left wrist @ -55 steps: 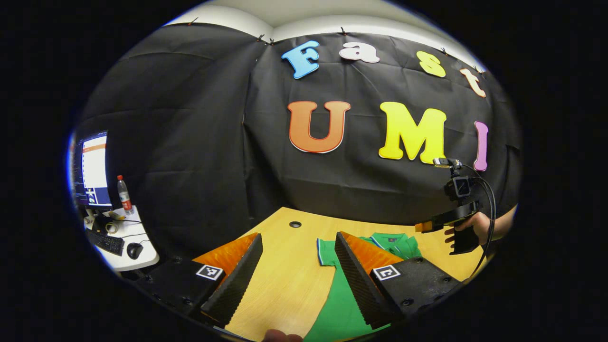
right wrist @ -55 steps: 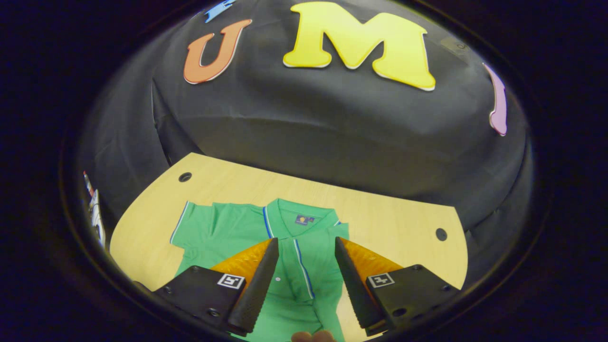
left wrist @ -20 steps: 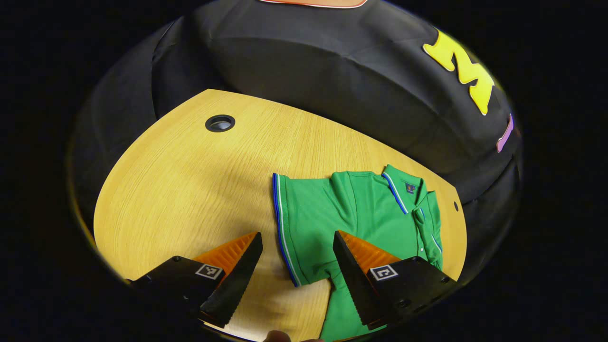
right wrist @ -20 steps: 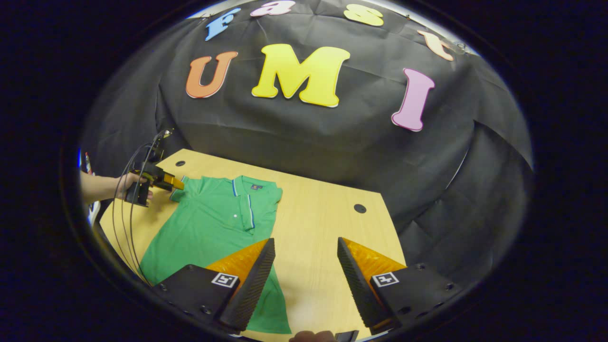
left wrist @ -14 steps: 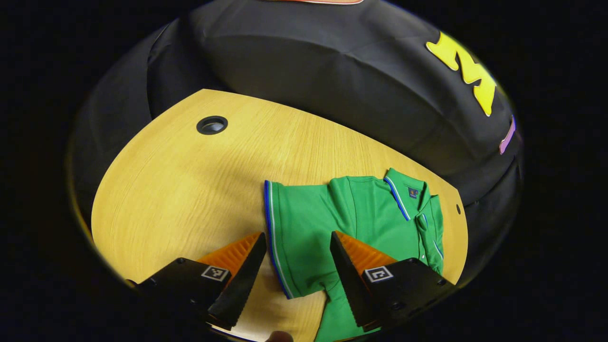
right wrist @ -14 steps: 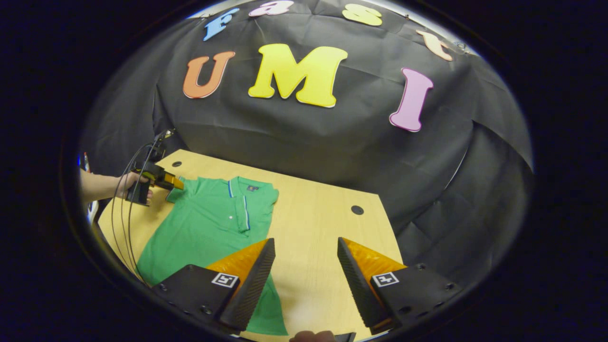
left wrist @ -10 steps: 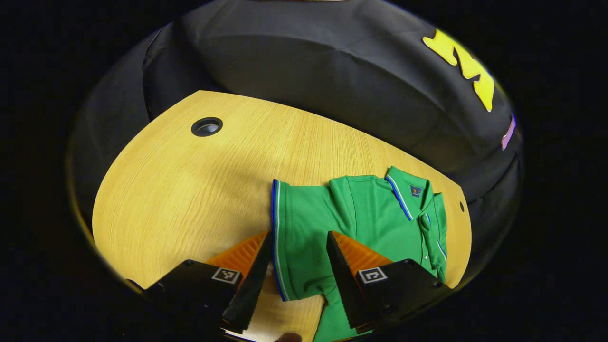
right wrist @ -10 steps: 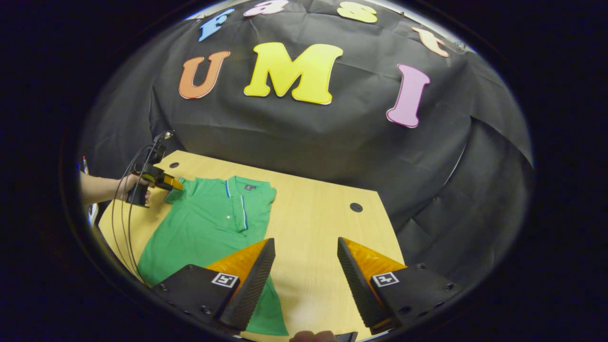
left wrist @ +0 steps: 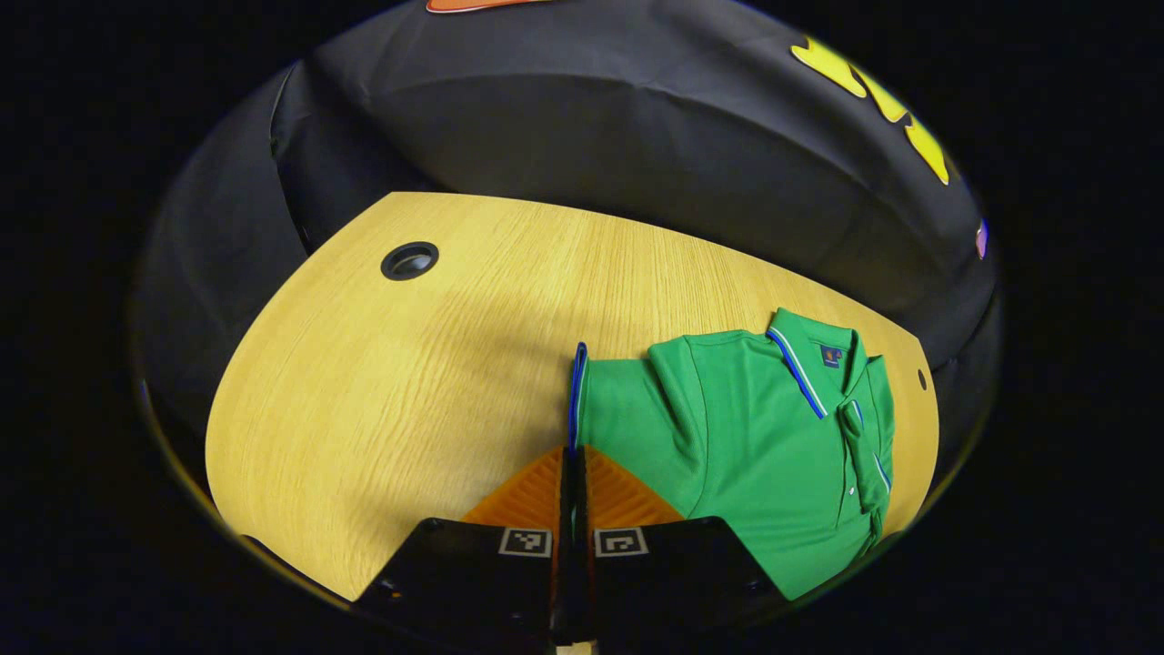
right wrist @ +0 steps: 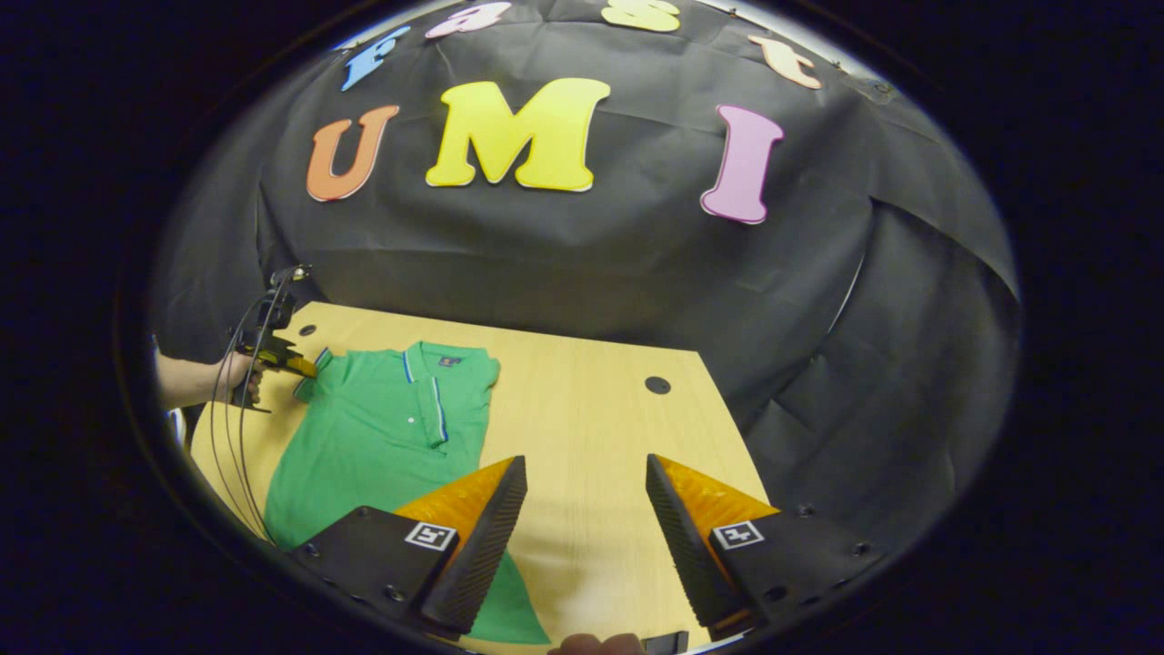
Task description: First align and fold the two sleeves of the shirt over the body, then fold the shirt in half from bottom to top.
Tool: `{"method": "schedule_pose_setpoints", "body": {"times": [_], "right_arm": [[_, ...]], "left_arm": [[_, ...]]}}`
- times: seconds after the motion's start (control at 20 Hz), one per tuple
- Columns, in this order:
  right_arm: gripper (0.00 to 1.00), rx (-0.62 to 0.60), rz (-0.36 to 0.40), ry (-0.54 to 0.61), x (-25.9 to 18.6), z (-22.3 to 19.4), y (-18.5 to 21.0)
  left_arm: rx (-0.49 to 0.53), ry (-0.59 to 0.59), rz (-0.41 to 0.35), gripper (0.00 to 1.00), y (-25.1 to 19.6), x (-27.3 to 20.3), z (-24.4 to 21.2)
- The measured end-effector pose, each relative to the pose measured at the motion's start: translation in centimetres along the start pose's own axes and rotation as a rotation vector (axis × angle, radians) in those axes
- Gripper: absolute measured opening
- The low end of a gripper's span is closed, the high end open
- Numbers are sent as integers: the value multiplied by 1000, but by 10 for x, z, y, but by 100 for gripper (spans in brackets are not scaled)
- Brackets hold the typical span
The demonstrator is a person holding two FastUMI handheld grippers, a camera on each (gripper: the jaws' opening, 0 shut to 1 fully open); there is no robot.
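Table (left wrist: 382, 382), L fingers (left wrist: 573, 473) pinching sleeve (left wrist: 618, 414)

Left gripper view low and close at the shirt's (left wrist: 764, 437) sleeve edge; right gripper view farther back, both over the table (right wrist: 582, 400).

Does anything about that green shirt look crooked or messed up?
Slightly. The shirt lies flat, but its far side is already folded over the body while the near sleeve still sticks out, its cuff pinched in the left gripper. Nothing looks torn or spilled.
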State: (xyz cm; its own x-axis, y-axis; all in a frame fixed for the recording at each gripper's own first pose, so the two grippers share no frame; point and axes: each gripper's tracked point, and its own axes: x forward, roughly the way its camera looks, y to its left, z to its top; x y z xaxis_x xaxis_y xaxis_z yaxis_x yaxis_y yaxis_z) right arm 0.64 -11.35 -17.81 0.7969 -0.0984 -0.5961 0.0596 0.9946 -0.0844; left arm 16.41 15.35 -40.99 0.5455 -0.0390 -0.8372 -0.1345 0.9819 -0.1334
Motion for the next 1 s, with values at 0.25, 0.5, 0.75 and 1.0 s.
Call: {"method": "schedule_pose_setpoints", "body": {"times": [0.25,0.5,0.75,1.0], "right_arm": [[86,22,-12,-17,-7,1,-10],[85,41,-25,-49,-21,2,-23],[84,54,-48,-71,-36,-1,-47],[84,66,-53,-86,-43,-3,-60]], "left_arm": [[-20,-46,-34,3,-24,-26,21],[-11,-69,-93,3,-74,-49,31],[31,-58,-127,3,-126,-58,25],[62,-47,-235,4,-179,-76,14]]}}
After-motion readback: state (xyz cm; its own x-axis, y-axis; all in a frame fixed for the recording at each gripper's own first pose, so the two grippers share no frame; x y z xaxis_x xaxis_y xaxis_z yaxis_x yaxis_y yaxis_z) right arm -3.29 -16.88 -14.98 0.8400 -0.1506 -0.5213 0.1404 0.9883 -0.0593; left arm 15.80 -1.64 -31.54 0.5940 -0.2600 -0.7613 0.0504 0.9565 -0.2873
